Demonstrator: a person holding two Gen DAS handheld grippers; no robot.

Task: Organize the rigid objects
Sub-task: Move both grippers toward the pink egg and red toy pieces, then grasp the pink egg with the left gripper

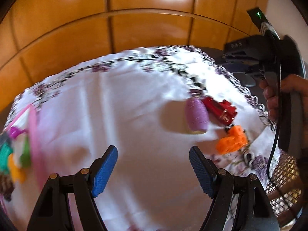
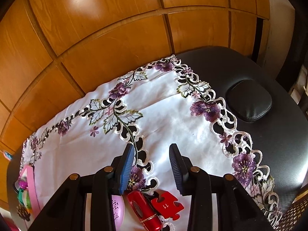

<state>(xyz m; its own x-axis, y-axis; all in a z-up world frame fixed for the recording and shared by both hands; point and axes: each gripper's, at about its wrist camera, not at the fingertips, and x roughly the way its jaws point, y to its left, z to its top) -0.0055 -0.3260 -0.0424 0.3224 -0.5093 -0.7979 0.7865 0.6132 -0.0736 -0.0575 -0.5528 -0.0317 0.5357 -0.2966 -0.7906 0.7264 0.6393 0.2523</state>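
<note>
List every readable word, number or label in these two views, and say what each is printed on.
"11": on the red puzzle piece, seen upside down in the right wrist view.
Purple decorative marks on the pink oval object: partly hidden, not readable.
Pale marking on the black device in the left wrist view: blurred, not readable.
Nothing readable on the red toy truck, the orange toy or the embroidered cloth.

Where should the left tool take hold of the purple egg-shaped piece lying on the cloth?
Grip the purple egg across its narrow middle, coming down from above on its open left side. It lies lengthwise on the white cloth, and the red toy sits tight against its right flank, so one pad would likely have to slip between them.
</note>
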